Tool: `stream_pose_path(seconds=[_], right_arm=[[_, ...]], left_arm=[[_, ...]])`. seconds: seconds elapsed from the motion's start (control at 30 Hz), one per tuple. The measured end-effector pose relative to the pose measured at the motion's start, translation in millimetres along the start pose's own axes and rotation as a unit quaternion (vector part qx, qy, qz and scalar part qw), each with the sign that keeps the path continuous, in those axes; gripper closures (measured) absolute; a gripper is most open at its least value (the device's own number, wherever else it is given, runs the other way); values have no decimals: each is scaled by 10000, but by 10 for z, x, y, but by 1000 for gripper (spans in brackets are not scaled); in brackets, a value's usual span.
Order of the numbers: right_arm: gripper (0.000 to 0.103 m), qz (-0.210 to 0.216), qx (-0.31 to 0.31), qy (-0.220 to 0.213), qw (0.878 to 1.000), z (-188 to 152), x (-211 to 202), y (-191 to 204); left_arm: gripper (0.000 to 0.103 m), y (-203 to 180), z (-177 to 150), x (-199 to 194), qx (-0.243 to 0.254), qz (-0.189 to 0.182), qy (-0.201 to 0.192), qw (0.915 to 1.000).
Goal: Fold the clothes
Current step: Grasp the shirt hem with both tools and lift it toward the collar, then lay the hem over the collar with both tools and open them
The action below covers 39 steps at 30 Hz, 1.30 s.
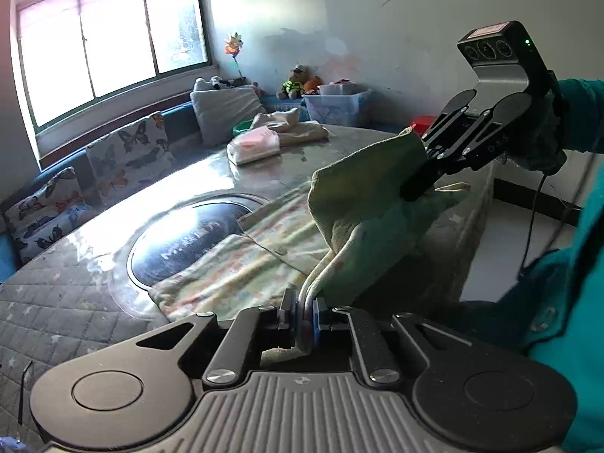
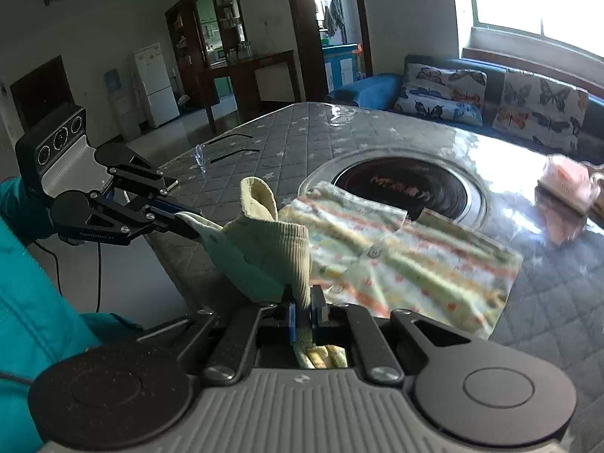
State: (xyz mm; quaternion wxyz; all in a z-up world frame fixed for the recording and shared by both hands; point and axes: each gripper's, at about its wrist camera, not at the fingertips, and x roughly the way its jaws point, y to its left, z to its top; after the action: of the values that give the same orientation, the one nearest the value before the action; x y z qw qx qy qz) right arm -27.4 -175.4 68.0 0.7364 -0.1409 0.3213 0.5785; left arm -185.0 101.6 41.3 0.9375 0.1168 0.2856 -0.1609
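Left gripper (image 1: 303,311) nearest, jaws closed on garment (image 1: 264,260) edge. Right gripper (image 2: 304,311) likewise pinched shut on its ribbed cuff (image 2: 292,249). Garment's near end lifted between both; rest lies flat on quilted table (image 2: 264,139), overlapping round glass inset (image 2: 400,185).

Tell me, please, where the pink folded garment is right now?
The pink garment lies on the far table, beyond the round black plate, beside a beige cloth.
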Motion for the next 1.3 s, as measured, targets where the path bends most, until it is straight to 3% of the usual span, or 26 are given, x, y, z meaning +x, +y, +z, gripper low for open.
stream_pose_path(seconds=[0.23,0.57,0.8,0.83,0.97,1.0,1.03,1.1,1.3], right_arm=[[97,-222,-223,-137,9994,453,268,-334],[97,-562,-249,95,9981,946,1176,-976],[93,-920,314,210,9950,734,1824,-1302],[87,-963,407,156,9944,694,1848,-1331],[82,-1225,506,-74,9912,558,1725,-1313],[76,-1268,513,-121,9905,513,1659,-1287],[63,-1305,538,-152,9899,470,1597,-1261],[56,-1426,613,-212,9876,372,1469,-1233],[56,-1960,1151,-322,9733,89,1201,-1347]], left_arm=[[94,472,205,330,-253,272,-89,9993],[94,1240,282,1214,-891,611,440,9932],[92,1520,125,1626,-1563,689,830,9818],[90,1535,117,1635,-1628,700,840,9806],[91,1570,113,1651,-1756,710,847,9782],[93,1572,121,1660,-1758,702,847,9783],[93,1568,127,1666,-1750,706,851,9783],[93,1560,137,1689,-1746,732,854,9782],[93,1543,171,1706,-1768,878,832,9768]])
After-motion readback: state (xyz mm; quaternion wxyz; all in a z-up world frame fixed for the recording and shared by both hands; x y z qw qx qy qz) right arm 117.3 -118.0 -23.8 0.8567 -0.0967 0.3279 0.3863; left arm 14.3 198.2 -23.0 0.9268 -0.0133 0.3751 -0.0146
